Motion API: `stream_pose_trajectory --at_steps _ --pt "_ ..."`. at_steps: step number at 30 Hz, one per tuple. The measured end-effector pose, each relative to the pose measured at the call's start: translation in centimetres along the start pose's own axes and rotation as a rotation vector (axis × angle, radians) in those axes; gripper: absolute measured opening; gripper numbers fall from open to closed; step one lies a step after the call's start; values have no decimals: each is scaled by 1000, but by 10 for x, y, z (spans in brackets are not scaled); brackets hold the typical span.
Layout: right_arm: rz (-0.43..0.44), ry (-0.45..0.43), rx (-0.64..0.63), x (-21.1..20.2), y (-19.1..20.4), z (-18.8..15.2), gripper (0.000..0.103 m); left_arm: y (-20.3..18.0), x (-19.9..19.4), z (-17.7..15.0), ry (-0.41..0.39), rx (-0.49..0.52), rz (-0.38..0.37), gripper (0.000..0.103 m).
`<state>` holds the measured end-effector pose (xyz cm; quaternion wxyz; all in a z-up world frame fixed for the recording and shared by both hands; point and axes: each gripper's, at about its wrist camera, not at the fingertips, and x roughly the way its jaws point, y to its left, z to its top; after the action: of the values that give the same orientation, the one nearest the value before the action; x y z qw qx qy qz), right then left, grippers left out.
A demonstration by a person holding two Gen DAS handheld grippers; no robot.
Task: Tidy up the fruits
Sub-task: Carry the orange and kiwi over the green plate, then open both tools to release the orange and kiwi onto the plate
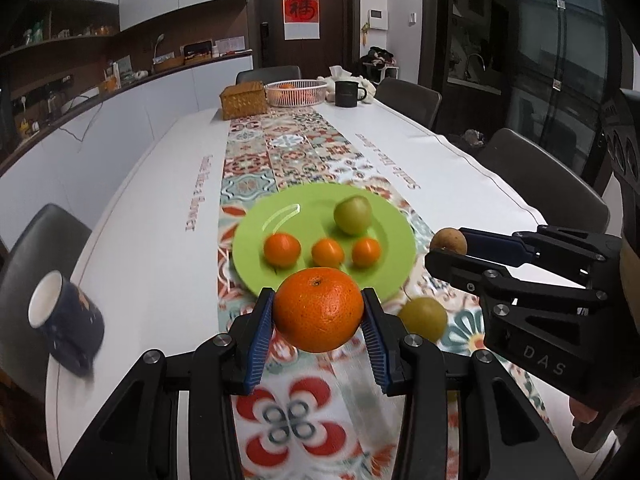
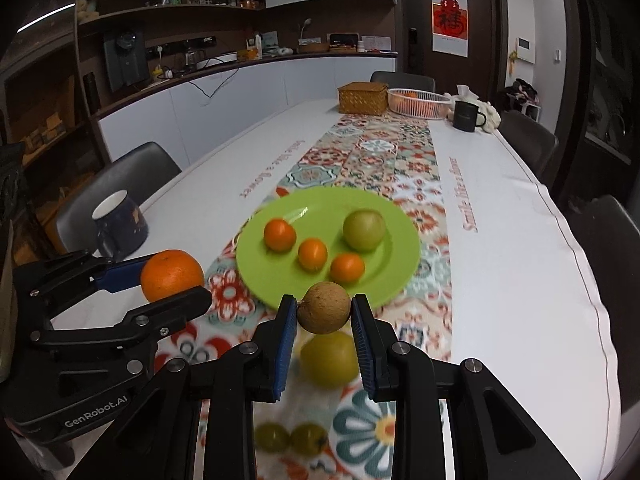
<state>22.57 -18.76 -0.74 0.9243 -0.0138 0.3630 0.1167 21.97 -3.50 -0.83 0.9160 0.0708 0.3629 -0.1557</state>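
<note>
My left gripper (image 1: 319,314) is shut on a large orange (image 1: 318,309), held above the patterned runner just short of the green plate (image 1: 280,206). The plate carries three small oranges (image 1: 327,253) and a green fruit (image 1: 352,215). My right gripper (image 2: 324,310) is shut on a small brown round fruit (image 2: 324,307), also above the runner near the plate (image 2: 392,264). From the right wrist view the left gripper (image 2: 174,280) with its orange (image 2: 172,275) shows at left. A yellow-green fruit (image 2: 329,358) lies on the runner below, with two more (image 2: 290,438) nearer me.
A dark blue mug (image 1: 66,320) stands at the table's left edge. At the far end are a woven box (image 1: 243,101), a white basket (image 1: 296,93) with oranges and a black mug (image 1: 349,94). Dark chairs (image 1: 548,184) line both sides of the long white table (image 1: 460,168).
</note>
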Motion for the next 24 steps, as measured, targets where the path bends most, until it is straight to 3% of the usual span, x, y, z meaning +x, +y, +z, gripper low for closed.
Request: stream_pose_trajectory --at_steps 13,24 --pt "-10 -12 -53 51 -2 51 29 27 59 45 21 4 -36 42" --pt "-10 37 -23 97 -17 57 29 32 119 55 91 32 -44 42"
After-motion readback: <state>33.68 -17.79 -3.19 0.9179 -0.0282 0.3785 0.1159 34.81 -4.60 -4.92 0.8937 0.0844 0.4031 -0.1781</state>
